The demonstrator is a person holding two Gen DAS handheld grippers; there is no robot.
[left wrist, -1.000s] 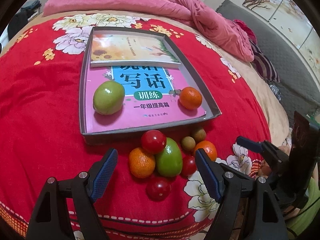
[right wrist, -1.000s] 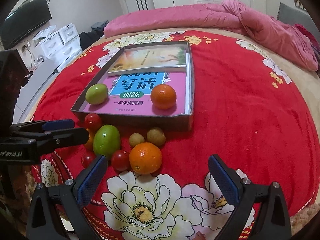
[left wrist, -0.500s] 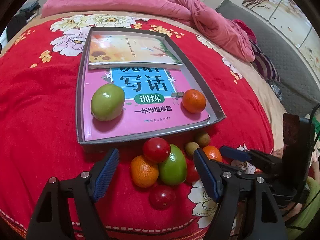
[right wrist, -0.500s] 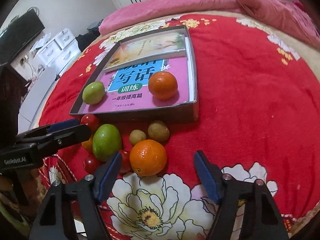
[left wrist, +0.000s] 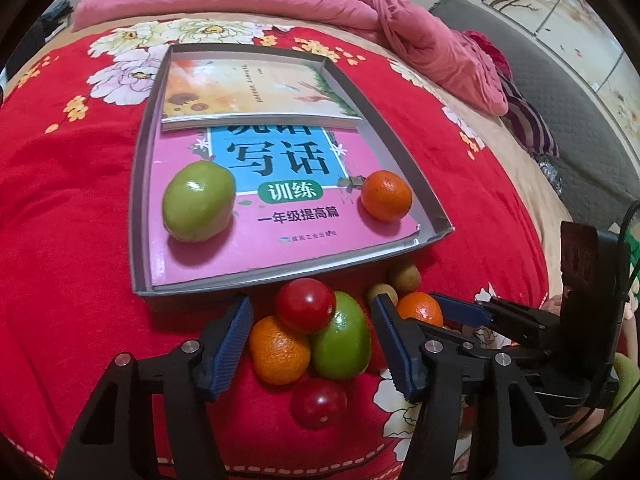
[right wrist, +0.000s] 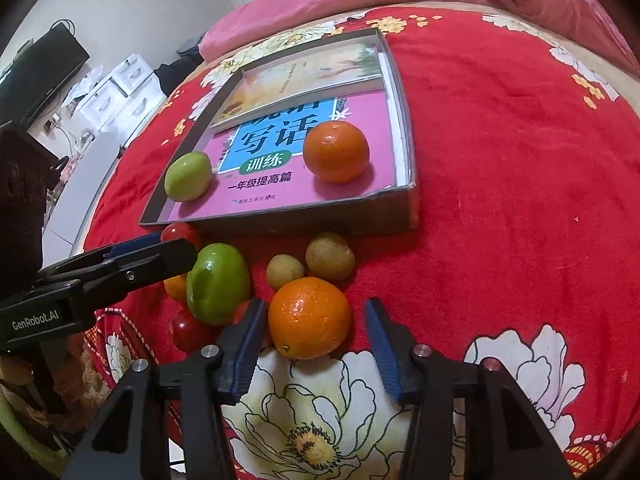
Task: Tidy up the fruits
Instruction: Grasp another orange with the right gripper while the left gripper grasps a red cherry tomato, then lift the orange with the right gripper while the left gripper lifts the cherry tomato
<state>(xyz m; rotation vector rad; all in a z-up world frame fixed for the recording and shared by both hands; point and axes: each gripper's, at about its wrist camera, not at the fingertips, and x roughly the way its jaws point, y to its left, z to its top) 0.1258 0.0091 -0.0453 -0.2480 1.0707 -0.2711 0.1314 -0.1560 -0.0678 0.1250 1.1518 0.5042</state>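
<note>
Left gripper [left wrist: 310, 340], seen from its own wrist camera, tilts steeply down over a pile of fruit on the red flowered bedspread [left wrist: 68, 216]. Its blue-padded jaws are closing, with a small orange [left wrist: 279, 350], a red round tomato [left wrist: 306, 306] and a green oval fruit [left wrist: 340, 336] between them; neither pad presses on any of them yet. A second red tomato [left wrist: 319, 403] lies nearer the camera. Beyond the pile sits a shallow grey cardboard tray [left wrist: 138, 216] lined with a pink workbook [left wrist: 280, 232], holding a green round fruit [left wrist: 199, 201] and an orange mandarin [left wrist: 386, 196].

From the right wrist camera, the right gripper [right wrist: 316, 340] also points steeply down, its jaws closing around a large glossy orange [right wrist: 310, 317] on the bedspread; gaps show between both pads and the peel. Two small brown longan-like fruits [right wrist: 330, 256] lie just behind the orange, in front of the tray wall. The left gripper's black finger reaches in from the left edge, over the green oval fruit.
</note>
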